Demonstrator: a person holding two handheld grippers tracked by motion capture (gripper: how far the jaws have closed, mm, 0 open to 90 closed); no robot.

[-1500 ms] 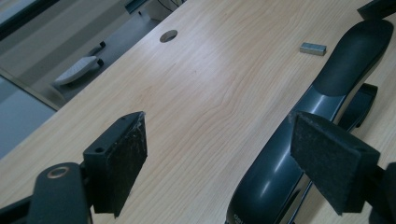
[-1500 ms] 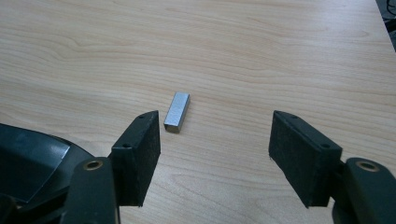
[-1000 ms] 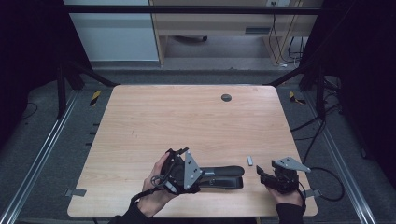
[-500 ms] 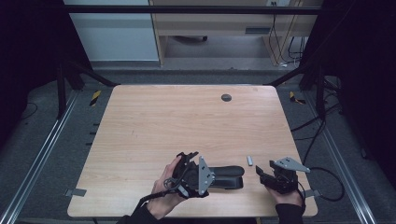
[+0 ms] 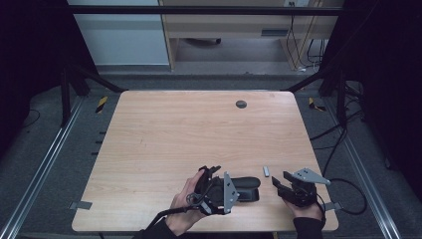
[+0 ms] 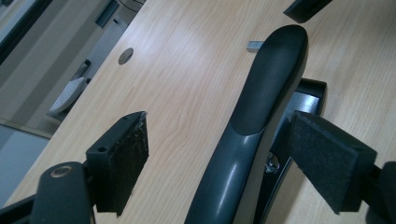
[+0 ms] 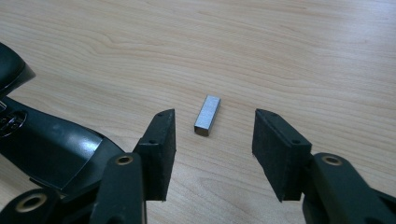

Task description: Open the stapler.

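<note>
A black stapler [image 5: 247,188] lies near the table's front edge, its top arm [image 6: 268,88] raised off its base. My left gripper [image 5: 215,193] straddles that arm, open, and neither pad [image 6: 122,161] presses on it. A small grey staple strip [image 5: 266,171] lies flat on the wood just right of the stapler. My right gripper [image 7: 212,149] is open and has just been closing. The strip [image 7: 207,115] sits in the gap at its fingertips and touches neither pad. From above, the right gripper [image 5: 279,183] is just in front of the strip.
The wooden table [image 5: 199,129] has a round grey grommet [image 5: 241,104] near its far edge. The stapler's front end [image 7: 44,140] lies close to the left of my right jaws. Metal rails and cables run along both sides of the table.
My left gripper has slid right and a little toward the front edge, farther over the stapler. The right hand has stayed in place.
</note>
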